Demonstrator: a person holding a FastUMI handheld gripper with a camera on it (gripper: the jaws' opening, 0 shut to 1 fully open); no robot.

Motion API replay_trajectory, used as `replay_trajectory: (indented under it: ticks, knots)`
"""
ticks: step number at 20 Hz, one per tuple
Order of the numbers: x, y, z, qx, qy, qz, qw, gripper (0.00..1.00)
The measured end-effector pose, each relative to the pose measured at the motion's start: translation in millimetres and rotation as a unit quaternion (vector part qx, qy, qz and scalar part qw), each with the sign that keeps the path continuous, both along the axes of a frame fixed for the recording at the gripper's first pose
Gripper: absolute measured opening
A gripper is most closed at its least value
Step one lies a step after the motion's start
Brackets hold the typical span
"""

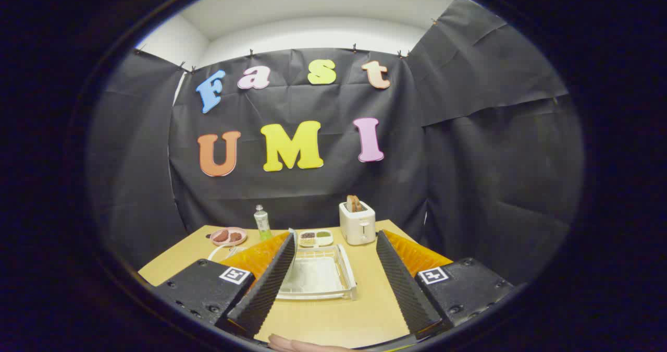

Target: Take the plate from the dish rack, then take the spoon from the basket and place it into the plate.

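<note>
Dish rack (320, 276) between parted fingers (271, 276)

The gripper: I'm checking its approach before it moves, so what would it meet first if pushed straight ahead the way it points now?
Probably the clear plastic dish rack on the light wooden table. It lies just ahead between the open gripper fingers, with a white plate upright at its left side. The white toaster stands beyond; depth is uncertain.

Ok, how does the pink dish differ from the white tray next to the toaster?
The pink dish is round and holds brown pieces; the white tray is oblong, with compartments of dark and green fillings. The pink dish sits by the bottle, the white tray by the toaster. Both lie flat on the table. The tongs are open, the dish rack just ahead.
</note>
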State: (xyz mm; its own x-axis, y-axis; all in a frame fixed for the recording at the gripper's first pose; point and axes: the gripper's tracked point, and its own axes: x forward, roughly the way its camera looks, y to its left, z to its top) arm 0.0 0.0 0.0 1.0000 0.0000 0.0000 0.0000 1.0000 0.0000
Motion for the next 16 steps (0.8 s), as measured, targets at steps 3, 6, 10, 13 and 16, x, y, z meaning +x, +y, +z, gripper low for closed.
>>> replay_trajectory:
  ticks: [3, 6, 10, 13, 16]
  knots:
    - [5, -1, -6, -0.002, 0.008, 0.003, 1.0, 1.0]
    - [5, 1, -10, -0.004, 0.017, 0.011, 1.0, 1.0]
    - [7, -3, -9, -0.013, 0.012, 0.002, 1.0, 1.0]
    - [10, -1, -10, -0.017, 0.014, 0.003, 1.0, 1.0]
    - [19, 8, -12, -0.035, 0.039, 0.014, 0.999, 1.0]
